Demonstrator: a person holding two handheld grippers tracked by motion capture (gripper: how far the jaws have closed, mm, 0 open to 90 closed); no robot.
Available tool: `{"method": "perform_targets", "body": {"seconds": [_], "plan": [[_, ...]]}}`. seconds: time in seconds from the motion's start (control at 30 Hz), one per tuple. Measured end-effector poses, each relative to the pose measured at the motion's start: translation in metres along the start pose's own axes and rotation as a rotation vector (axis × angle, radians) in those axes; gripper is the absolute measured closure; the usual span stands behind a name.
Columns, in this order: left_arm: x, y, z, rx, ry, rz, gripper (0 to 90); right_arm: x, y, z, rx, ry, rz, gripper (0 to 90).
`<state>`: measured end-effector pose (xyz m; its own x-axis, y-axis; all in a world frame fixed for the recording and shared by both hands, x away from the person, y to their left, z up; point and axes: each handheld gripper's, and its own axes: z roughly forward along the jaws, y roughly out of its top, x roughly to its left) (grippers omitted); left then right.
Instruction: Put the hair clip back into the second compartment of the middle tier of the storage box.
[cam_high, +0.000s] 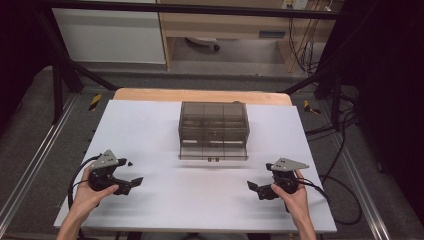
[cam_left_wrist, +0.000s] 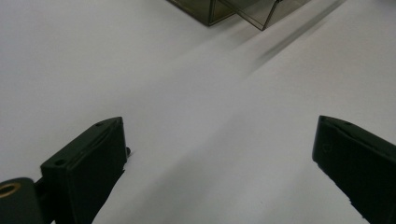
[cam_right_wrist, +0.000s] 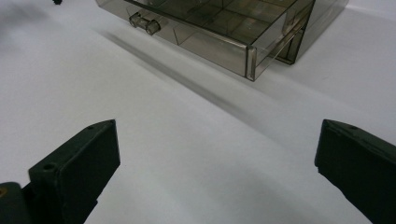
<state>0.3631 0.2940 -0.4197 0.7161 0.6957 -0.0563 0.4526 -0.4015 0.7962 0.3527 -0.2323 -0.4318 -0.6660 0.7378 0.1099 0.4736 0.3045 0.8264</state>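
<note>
Looking down from the high view: smoky clear drawer box (cam_high: 214, 129) parked mid-counter (cam_high: 150, 200), a bit toward the far edge, bottom drawer (cam_high: 213, 152) pulled partway out toward the near side. Long axis of the box running left-right, drawer front and handle (cam_high: 213, 159) facing the person. Left hand-held gripper (cam_high: 131, 173) and right hand-held gripper (cam_high: 254, 190) both wide open, holding nothing, hanging well apart from the box on either side. From the left gripper view: jaws spread wide, just a corner of the box (cam_left_wrist: 219, 10) up top, far off. From the right gripper view: same wide-open jaws, drawer (cam_right_wrist: 219, 32) sticking out, looks empty, handle (cam_right_wrist: 143, 23) untouched. Guessing nothing started on the drawer yet, whether pushing it shut or pulling it further.
</note>
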Motion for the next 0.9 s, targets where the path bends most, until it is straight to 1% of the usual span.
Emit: {"method": "perform_targets", "body": {"seconds": [0.2, 0.33, 0.5, 0.63, 0.8, 0.9], "plan": [[0.000, 0.002, 0.002, 0.019, -0.001, 0.007, 2.5, -0.002, 0.000, 0.000, 0.001, 0.000, 0.009, 0.7], [0.001, 0.004, 0.002, 0.023, 0.003, 0.001, 2.5, -0.002, 0.000, -0.002, 0.000, 0.004, 0.010, 0.7], [0.001, 0.011, 0.003, 0.027, 0.011, 0.003, 2.5, -0.003, -0.001, -0.002, 0.004, -0.004, 0.002, 0.7], [0.002, 0.016, 0.005, 0.029, 0.012, 0.003, 2.6, -0.003, -0.002, -0.003, 0.001, -0.003, 0.005, 0.6], [0.005, 0.022, 0.009, 0.041, 0.019, 0.002, 2.5, -0.004, -0.002, -0.004, 0.001, -0.002, 0.004, 0.6], [0.008, 0.024, 0.012, 0.044, 0.024, -0.007, 2.5, -0.005, -0.003, -0.004, 0.002, 0.000, 0.005, 0.6]]}}
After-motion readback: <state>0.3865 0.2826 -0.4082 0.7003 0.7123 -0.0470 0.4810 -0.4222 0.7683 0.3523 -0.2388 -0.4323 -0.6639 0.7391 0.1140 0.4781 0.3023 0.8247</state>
